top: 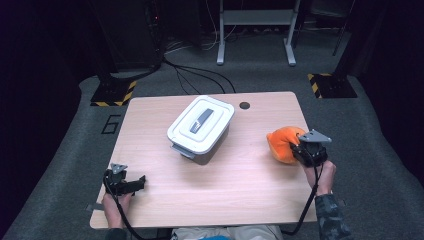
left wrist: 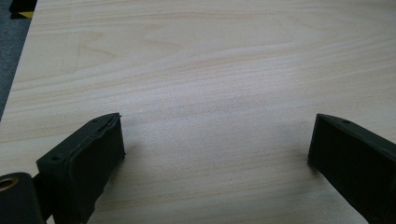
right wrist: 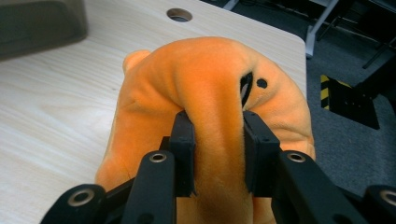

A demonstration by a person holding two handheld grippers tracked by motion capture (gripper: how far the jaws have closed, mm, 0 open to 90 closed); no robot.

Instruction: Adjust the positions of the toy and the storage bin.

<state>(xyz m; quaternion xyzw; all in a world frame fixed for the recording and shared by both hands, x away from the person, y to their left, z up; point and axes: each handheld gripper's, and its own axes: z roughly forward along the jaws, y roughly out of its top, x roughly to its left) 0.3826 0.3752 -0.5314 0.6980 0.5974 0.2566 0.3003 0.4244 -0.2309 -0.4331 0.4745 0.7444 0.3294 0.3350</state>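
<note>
Right tongs (right wrist: 212, 135): clenching a fold of the orange plush toy (right wrist: 205, 88), which is bulging just ahead of them.
Desk (top: 240, 185): lying under both tongs.
Lidded grey box (top: 201, 127): sitting well ahead, between the two tongs.
Plush toy: looking soft and light, squashing easily; pinching a thick fold seems safest.
Left tongs (left wrist: 215, 144): resting released, gaping over bare wood.

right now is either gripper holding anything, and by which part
The right gripper is shut on the orange soft toy, pinching a fold of its plush body. The left gripper is open over bare table, holding nothing.
</note>
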